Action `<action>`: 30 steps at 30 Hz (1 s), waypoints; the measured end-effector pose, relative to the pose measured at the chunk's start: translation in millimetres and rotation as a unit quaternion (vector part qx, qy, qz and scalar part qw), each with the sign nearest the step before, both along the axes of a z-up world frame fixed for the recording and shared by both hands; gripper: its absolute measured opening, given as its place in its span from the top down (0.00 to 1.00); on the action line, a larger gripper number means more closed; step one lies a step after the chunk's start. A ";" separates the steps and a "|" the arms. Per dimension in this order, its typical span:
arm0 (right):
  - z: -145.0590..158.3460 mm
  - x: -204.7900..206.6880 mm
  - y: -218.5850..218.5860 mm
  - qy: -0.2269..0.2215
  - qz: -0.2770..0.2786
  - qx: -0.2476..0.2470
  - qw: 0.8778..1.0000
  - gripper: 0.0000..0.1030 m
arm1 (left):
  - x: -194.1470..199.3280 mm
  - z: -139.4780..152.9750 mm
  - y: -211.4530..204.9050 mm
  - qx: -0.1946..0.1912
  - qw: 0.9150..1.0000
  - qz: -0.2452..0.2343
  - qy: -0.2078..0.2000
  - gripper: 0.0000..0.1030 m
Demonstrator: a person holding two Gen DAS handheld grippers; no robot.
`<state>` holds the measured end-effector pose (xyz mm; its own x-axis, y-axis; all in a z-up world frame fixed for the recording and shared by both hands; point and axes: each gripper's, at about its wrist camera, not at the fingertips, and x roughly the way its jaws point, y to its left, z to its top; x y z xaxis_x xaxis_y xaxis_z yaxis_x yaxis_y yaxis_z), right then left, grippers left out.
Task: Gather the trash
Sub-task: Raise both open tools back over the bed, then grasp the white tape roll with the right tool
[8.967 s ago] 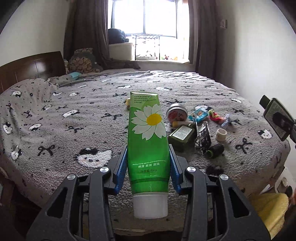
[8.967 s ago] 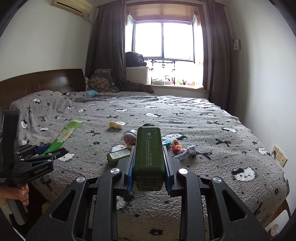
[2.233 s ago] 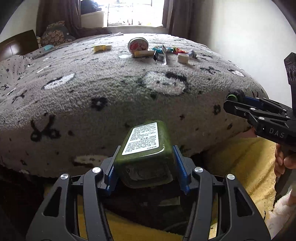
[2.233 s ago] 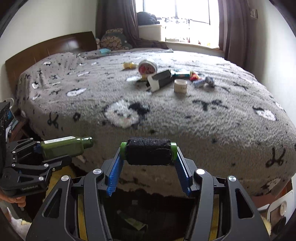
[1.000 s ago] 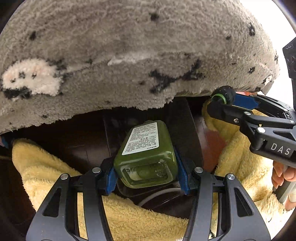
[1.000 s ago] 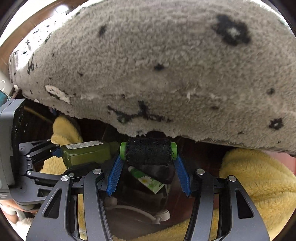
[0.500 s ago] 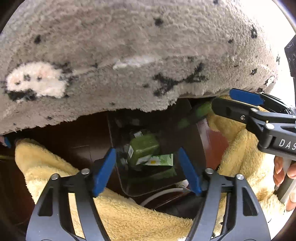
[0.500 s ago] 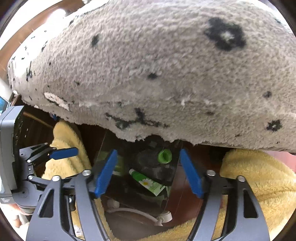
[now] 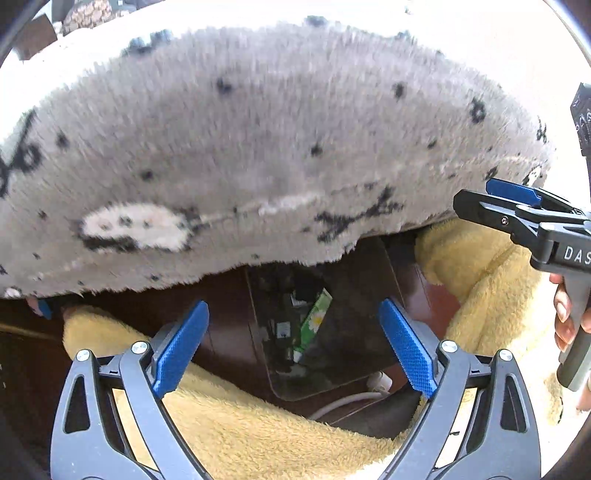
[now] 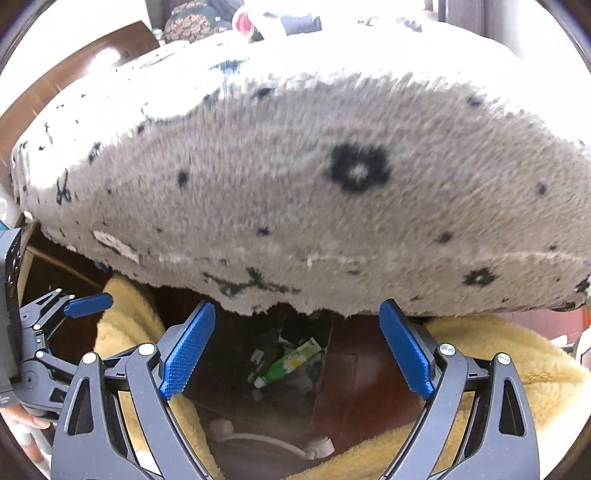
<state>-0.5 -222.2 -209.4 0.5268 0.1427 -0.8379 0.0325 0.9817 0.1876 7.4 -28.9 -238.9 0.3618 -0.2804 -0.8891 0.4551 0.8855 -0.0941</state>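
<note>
A dark translucent trash bin [image 9: 354,380] stands on the floor under the bed's edge. Inside it lies the green daisy tube [image 9: 314,325] among other dark discarded items; the tube also shows in the right wrist view [image 10: 291,360], inside the bin [image 10: 325,373]. My left gripper [image 9: 295,347] is open and empty above the bin. My right gripper [image 10: 295,350] is open and empty above the bin too. The right gripper shows at the right of the left wrist view [image 9: 517,206], and the left gripper shows at the left of the right wrist view [image 10: 62,314].
The grey fuzzy blanket [image 9: 258,147] with black bows overhangs the bin. Yellow fleece [image 9: 240,424] lies on the floor around the bin. A white cable [image 10: 258,439] runs in front of it. Several items remain on the bed top [image 10: 273,20].
Both grippers opened and dropped their loads, the green bottle and the black roll, into the bin. Both have since pulled up and back, so more blanket fills the views.
</note>
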 end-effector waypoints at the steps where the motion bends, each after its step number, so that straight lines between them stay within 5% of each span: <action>1: 2.7 -0.8 -1.2 -0.004 -0.002 0.000 1.000 0.11 | -1.0 6.6 1.1 -0.002 1.000 0.000 -0.007 0.14; 18: 65.6 -0.4 -24.4 -0.088 -0.027 -0.046 0.995 0.11 | 16.6 88.1 9.6 -0.017 0.994 0.024 -0.108 0.14; 30: 101.4 48.1 -42.1 -0.131 -0.037 -0.064 0.989 0.11 | 71.2 107.8 -3.4 -0.014 0.989 0.034 -0.141 0.14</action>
